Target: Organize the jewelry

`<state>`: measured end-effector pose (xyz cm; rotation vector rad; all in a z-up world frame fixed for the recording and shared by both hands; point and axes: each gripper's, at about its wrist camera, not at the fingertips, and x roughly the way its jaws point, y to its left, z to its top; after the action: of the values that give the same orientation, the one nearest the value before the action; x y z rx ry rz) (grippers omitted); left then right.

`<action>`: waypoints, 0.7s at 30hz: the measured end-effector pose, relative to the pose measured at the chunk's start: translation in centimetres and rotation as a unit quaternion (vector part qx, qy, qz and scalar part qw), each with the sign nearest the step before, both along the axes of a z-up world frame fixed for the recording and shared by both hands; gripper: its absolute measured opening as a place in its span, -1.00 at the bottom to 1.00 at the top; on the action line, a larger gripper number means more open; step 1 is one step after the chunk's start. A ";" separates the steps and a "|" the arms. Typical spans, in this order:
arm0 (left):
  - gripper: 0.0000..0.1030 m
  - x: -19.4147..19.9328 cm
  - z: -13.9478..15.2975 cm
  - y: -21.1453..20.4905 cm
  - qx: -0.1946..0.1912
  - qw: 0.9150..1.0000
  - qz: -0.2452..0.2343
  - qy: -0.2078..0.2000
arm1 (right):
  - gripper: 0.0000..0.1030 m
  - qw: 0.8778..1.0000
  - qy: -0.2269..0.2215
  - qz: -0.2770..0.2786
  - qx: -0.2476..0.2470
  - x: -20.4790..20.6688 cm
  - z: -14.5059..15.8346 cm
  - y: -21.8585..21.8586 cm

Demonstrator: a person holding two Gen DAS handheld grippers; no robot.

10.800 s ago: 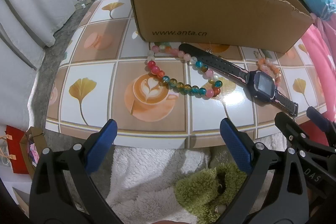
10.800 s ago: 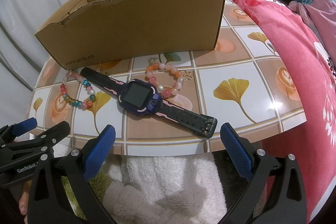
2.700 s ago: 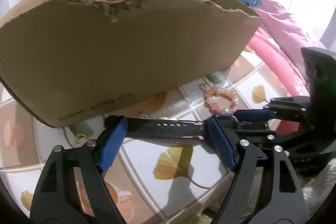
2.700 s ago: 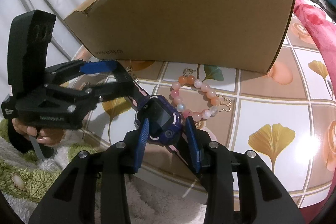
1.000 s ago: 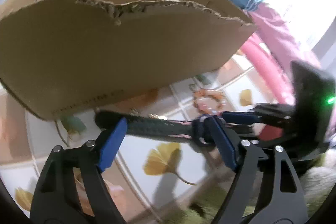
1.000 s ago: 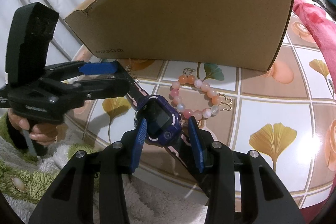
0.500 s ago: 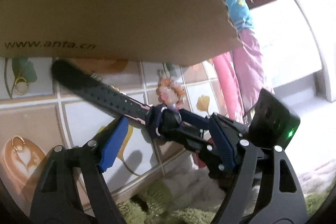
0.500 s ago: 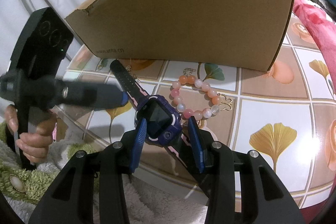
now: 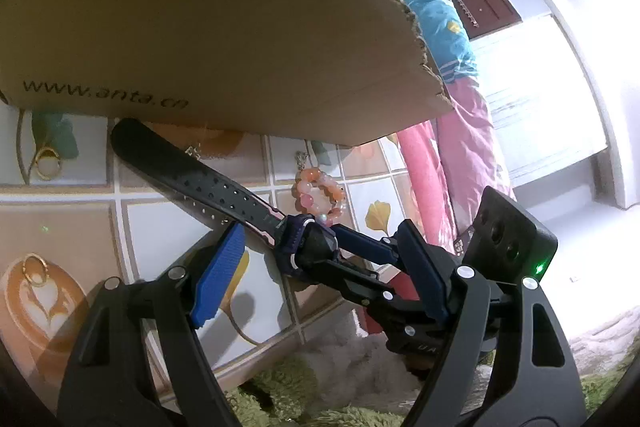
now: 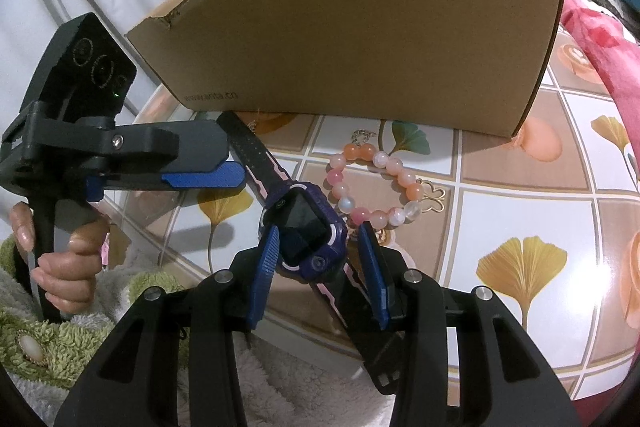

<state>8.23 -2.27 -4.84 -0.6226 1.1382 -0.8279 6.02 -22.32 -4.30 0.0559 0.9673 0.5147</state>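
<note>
Right gripper (image 10: 318, 263): fingers clamped on the purple watch (image 10: 308, 227) by its case, strap trailing over the tiled counter (image 10: 520, 211) toward the cardboard box (image 10: 360, 39). Left gripper (image 9: 320, 275): fingers apart, empty, just beside the strap. Pink bead bracelet (image 10: 376, 183) flat beside the watch, near the box.
</note>
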 end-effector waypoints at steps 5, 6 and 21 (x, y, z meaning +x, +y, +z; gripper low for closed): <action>0.45 0.3 -0.2 0.6 0.002 1.000 0.005 0.004 | -0.23 1.000 -0.001 -0.001 -0.002 -0.1 0.0 0.1; 0.45 0.4 -0.3 0.6 0.003 1.000 0.005 0.004 | -0.23 1.000 -0.001 0.000 -0.003 -0.1 0.0 0.1; 0.45 0.9 0.5 0.4 0.001 0.999 0.023 -0.034 | -0.22 1.000 -0.002 0.000 -0.001 -0.1 -0.2 0.2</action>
<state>9.12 -1.90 -4.30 -0.6114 1.0590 -0.8032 5.90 -22.13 -4.49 0.0535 0.9641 0.5143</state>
